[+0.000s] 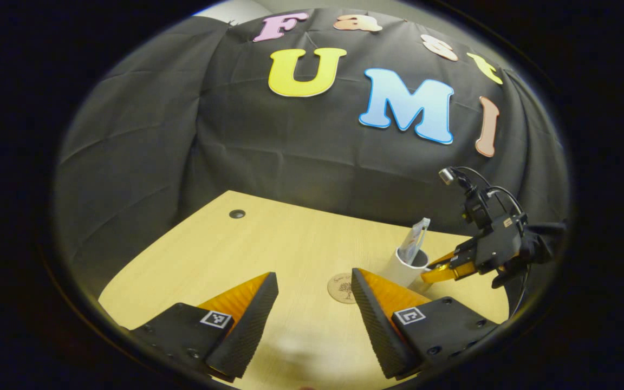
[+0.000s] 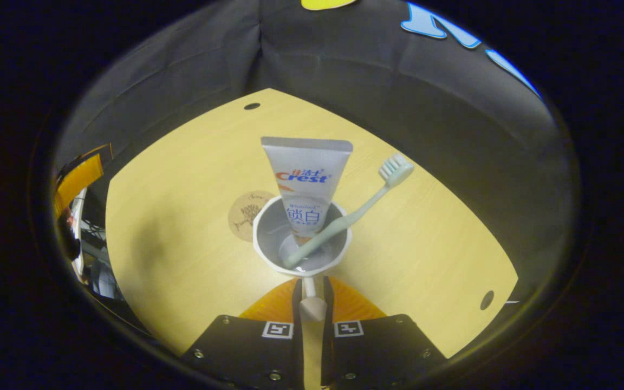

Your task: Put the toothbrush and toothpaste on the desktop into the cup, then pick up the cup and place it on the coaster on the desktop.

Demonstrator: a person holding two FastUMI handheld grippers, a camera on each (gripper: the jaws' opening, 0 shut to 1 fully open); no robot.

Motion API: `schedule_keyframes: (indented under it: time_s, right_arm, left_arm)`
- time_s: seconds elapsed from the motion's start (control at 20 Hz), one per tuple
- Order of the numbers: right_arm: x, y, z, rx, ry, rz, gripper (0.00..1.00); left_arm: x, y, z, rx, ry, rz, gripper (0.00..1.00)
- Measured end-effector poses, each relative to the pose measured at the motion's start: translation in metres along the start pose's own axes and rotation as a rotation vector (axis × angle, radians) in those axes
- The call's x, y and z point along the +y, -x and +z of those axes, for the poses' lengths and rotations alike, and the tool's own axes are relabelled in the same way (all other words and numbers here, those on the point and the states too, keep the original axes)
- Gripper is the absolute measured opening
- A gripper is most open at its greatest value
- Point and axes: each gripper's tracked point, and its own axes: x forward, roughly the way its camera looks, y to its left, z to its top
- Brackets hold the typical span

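A white cup (image 2: 268, 252) holds the upright toothpaste tube (image 2: 306, 179) and a pale green toothbrush (image 2: 361, 208) that leans to the right over the rim. My right gripper (image 2: 310, 287) is shut on the cup's handle (image 2: 310, 306). The round cork coaster (image 2: 241, 214) lies just behind and left of the cup, partly hidden by it. In the left gripper view the cup (image 1: 405, 268) leans a little beside the coaster (image 1: 340, 287), with the right gripper (image 1: 442, 271) at its right side. My left gripper (image 1: 314, 287) stands open over the table with nothing between its fingers.
The wooden table (image 1: 268, 238) ends at the black cloth wall behind. Small dark holes sit in it at the far left (image 2: 252, 106) and near right (image 2: 487, 299). Bare tabletop lies left of the coaster.
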Motion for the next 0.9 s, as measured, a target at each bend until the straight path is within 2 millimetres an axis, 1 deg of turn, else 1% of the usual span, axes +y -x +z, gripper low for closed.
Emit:
schedule_keyframes:
  time_s: [0.05,0.25,0.4,0.55,0.7,0.8,0.9]
  right_arm:
    - [0.003,0.002,0.006,-0.012,-0.011,0.010,0.12]
    - [0.021,-0.007,0.021,-0.041,-0.013,0.030,0.13]
    - [0.036,-0.010,0.032,-0.054,-0.001,0.053,0.13]
    - [0.053,-0.022,0.042,-0.062,0.013,0.067,0.13]
    - [0.068,-0.029,0.049,-0.055,0.035,0.064,0.13]
    - [0.074,-0.031,0.049,-0.042,0.050,0.060,0.13]
    - [0.079,-0.039,0.051,-0.033,0.060,0.056,0.13]
  left_arm:
    - [0.003,0.001,0.001,0.000,0.000,0.002,0.93]
    - [0.011,0.003,0.004,-0.004,0.001,0.009,0.93]
    - [0.023,0.008,0.004,-0.006,0.001,0.018,0.94]
    - [0.035,0.013,0.005,-0.006,-0.001,0.030,0.93]
    - [0.050,0.022,0.005,-0.010,0.000,0.043,0.93]
    - [0.059,0.026,0.006,-0.012,0.002,0.052,0.93]
    - [0.066,0.031,0.006,-0.015,0.007,0.059,0.93]
